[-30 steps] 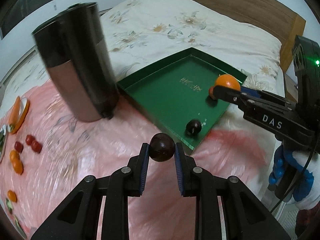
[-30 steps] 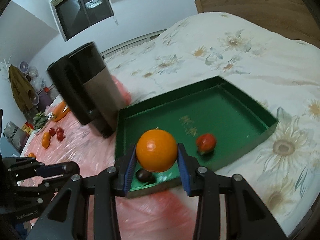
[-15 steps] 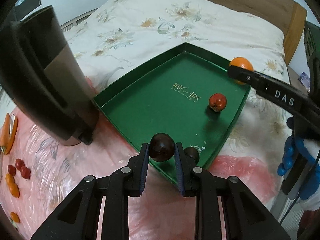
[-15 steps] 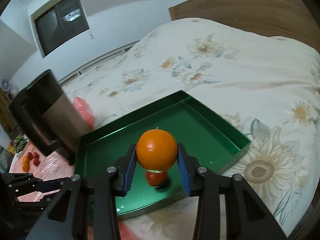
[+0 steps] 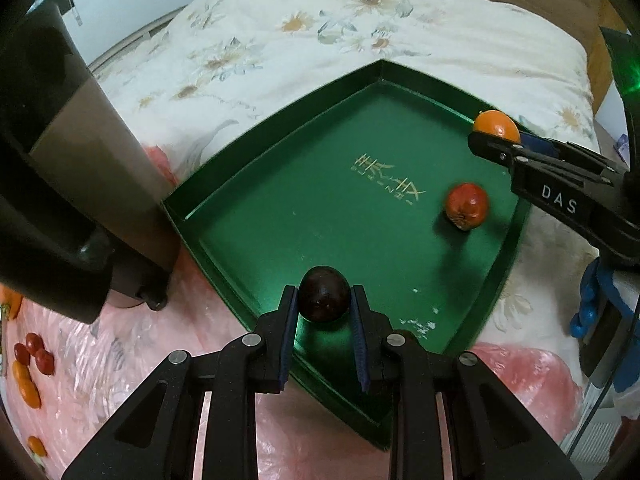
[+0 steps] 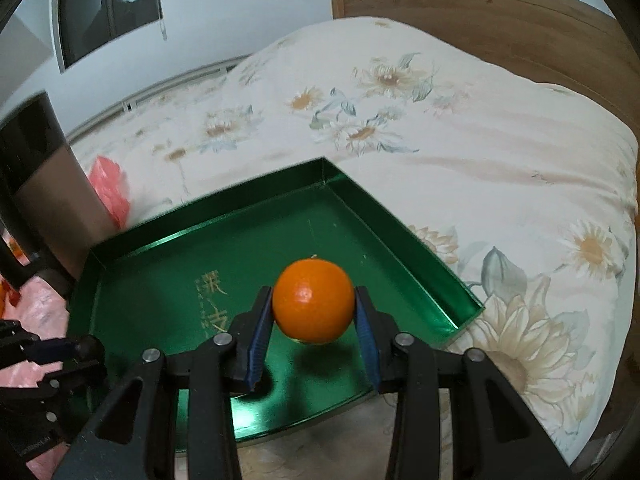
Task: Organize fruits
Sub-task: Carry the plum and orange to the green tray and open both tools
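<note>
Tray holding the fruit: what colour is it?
Dark green tray with gold lettering, clearest in the left wrist view.

The left tongs (image 5: 323, 310) pointed steeply downward, both pads clamped against a dark fruit (image 5: 323, 299). The right tongs (image 6: 314, 320) pointed downward at a shallower angle, pads pressed on opposite sides of an orange (image 6: 313, 300). A blue-gloved hand (image 5: 600, 308) gripped the right tongs' handle.
</note>
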Motion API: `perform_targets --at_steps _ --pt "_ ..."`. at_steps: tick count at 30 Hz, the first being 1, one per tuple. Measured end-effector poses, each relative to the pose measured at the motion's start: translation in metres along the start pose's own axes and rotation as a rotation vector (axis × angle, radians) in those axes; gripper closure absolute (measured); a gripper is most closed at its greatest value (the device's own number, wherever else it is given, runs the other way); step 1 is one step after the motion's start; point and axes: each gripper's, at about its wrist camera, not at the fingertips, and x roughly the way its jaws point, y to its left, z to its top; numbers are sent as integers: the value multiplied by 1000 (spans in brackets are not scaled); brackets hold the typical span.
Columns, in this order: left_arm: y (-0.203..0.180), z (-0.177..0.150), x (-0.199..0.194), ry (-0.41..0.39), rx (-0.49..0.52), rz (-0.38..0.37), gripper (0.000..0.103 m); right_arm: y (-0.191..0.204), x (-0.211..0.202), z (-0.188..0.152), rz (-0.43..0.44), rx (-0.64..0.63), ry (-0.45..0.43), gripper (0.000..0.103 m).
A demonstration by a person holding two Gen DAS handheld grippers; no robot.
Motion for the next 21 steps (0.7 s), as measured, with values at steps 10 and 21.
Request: perform_targets --at_steps 10,21 --pt "1 0 16 33 -21 -13 72 3 18 -6 -26 -44 73 72" --pt "4 -1 -8 -31 -44 14 44 0 6 -4 -52 -43 50 0"
